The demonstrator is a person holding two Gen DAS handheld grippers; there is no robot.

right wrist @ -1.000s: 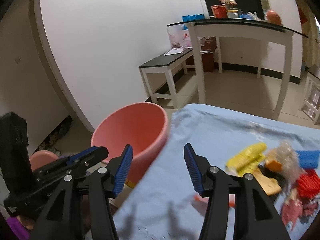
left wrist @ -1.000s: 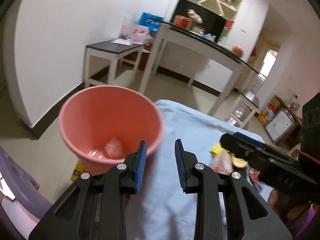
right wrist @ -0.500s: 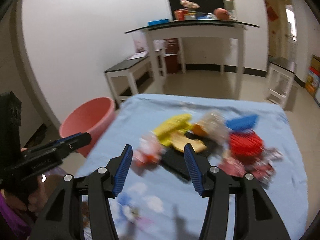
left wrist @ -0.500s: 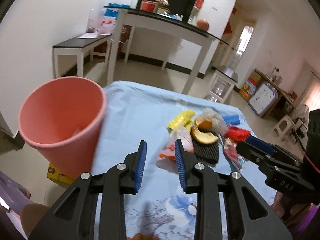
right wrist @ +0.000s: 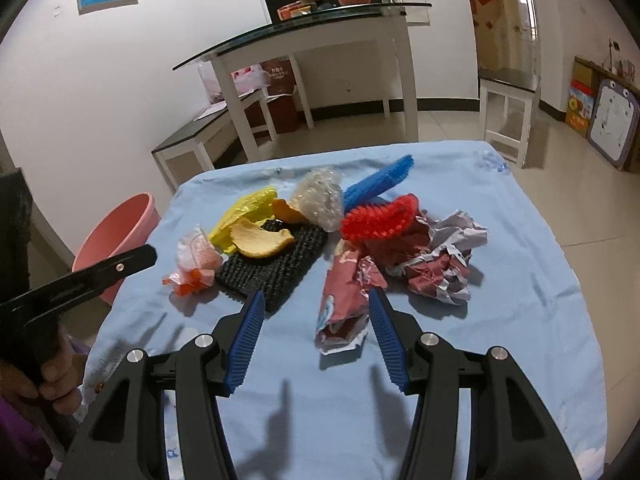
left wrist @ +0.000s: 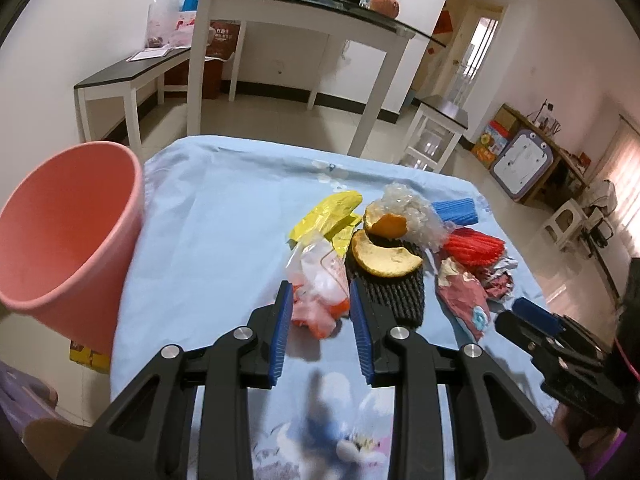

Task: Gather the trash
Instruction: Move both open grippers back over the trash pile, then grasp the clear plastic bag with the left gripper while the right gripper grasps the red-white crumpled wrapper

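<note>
- Only the right wrist view shows the crumpled grey-and-red paper (right wrist: pixel 440 256) on the light blue tablecloth (right wrist: pixel 500 208).
- The left gripper (left wrist: pixel 318 312) tilts down, jaws apart, empty, above a crumpled orange-white plastic bag (left wrist: pixel 320 284).
- The right gripper (right wrist: pixel 316 312) tilts down, jaws wide, empty, around a red printed wrapper (right wrist: pixel 344 296).
- The round pink plastic bucket (left wrist: pixel 60 232) stands beside the table's left edge.
</note>
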